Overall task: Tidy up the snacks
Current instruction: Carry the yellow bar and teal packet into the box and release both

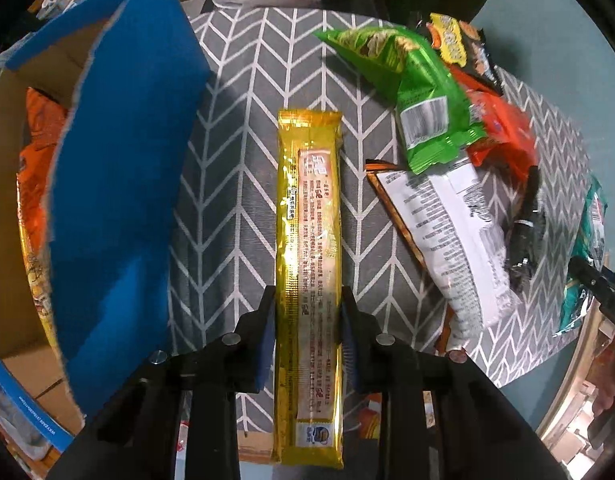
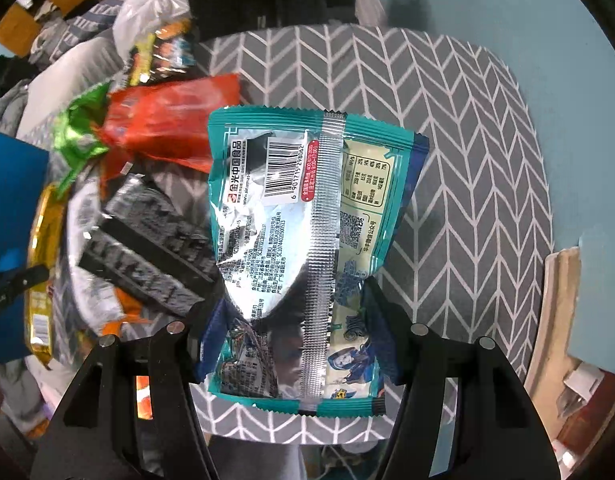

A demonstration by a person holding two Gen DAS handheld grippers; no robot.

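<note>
Right gripper clamped on a teal foil snack pouch, back side up, barcode and silver centre seam visible, pouch pinched at its waist. Grey chevron-patterned tablecloth underneath. To the left: red-orange crinkly snack bag, green foil wrapper, long gold foil packet, other black gripper over the pile.

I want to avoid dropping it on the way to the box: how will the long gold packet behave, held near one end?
The long gold packet juts straight out from the left gripper, so it is probably fairly stiff. Its glossy foil looks slippery, so it may slide between the fingers. Held near one end, it may pivot if swung quickly.
</note>
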